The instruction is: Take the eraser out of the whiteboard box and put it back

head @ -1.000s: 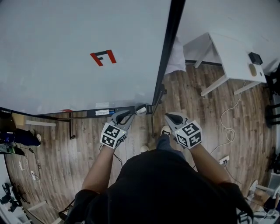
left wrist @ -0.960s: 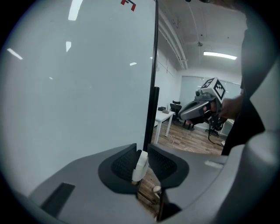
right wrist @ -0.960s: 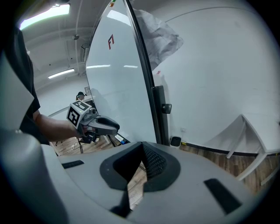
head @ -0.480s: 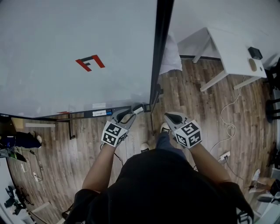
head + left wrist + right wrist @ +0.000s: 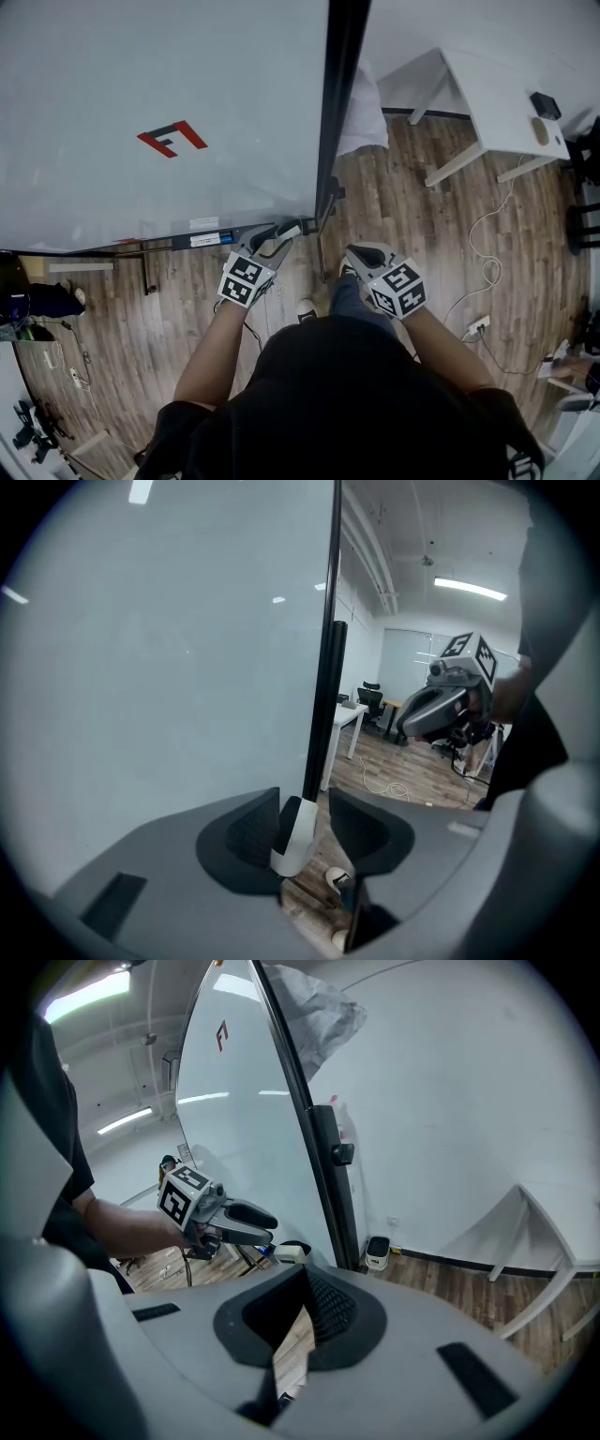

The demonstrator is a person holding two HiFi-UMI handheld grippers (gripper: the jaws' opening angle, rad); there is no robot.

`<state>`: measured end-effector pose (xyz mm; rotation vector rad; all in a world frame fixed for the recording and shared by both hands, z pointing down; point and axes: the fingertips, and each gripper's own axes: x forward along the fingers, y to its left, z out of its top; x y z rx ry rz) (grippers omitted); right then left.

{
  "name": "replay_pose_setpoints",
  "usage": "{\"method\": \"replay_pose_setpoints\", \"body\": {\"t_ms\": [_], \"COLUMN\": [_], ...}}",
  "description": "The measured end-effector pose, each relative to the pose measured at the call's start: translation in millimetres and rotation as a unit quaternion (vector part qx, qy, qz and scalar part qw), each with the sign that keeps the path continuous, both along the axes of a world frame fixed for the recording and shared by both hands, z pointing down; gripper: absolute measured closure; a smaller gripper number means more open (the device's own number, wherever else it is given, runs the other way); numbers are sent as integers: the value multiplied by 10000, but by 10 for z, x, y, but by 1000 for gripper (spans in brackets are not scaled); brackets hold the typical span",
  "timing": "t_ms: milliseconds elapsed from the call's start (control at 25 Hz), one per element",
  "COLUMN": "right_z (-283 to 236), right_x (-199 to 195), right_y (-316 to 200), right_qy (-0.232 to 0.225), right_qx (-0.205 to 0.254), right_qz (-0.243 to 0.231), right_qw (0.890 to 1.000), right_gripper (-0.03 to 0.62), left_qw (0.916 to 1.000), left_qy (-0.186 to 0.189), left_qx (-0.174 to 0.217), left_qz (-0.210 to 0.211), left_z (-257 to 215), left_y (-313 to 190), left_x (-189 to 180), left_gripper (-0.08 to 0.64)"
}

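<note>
I am standing before the big whiteboard (image 5: pixel 141 94), which is filling the upper left of the head view and carrying a small red and green mark (image 5: pixel 171 141). Its black frame post (image 5: pixel 339 94) is running down the board's right edge to the wooden floor (image 5: pixel 422 216). A white table (image 5: pixel 497 103) is standing well off to the right, and a pale cable (image 5: pixel 487 253) is lying looped on the boards below it.

Along the bottom edge of the board, the dark whiteboard box (image 5: pixel 211 240) is stretching out as a narrow tray. The white eraser (image 5: pixel 289 231) is sitting at its right end, just beside the foot of the post. I cannot tell whether it is lying fully down in the box.

I am holding the left gripper (image 5: pixel 275 239) at that end of the box, tilted downward. Its jaws have just been opening and are standing apart with the eraser (image 5: pixel 298 841) between them. The eraser is leaning close against one pad, a clear gap is showing on its other side, and so I am not gripping it.

I am holding the right gripper (image 5: pixel 361 255) near my body, apart from the board and pointing downward. Its fingers are closed together at the tips with nothing between them, only a sliver of floor showing below.
</note>
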<state>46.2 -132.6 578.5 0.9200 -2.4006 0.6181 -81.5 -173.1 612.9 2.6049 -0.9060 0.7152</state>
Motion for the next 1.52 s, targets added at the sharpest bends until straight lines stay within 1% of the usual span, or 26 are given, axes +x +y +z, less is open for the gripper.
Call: {"method": "replay_pose_setpoints", "body": {"t_ms": [200, 400, 560, 1000, 1240, 1520], "right_z": [24, 94, 125, 226, 267, 294], "right_x": [58, 157, 201, 263, 305, 301], "right_y": [41, 79, 90, 136, 127, 97], "right_qy": [54, 114, 141, 185, 197, 189], "right_qx": [-50, -149, -191, -315, -364, -386], "right_qz": [11, 68, 90, 61, 90, 90], "right_qw": [10000, 9998, 9997, 9993, 9991, 9990], "right_gripper": [598, 598, 598, 598, 598, 598], "left_qw": [9998, 9993, 9990, 9988, 9987, 9989], "left_qy": [-180, -250, -312, -390, -380, -270], "left_qx": [-52, -221, -207, -190, -255, -356], "left_qz": [115, 194, 252, 221, 231, 167], "left_z": [146, 287, 358, 463, 526, 581], "left_y": [-44, -89, -91, -154, -157, -200], "left_x": [38, 82, 103, 141, 196, 191], "left_gripper": [374, 348, 344, 344, 344, 345]}}
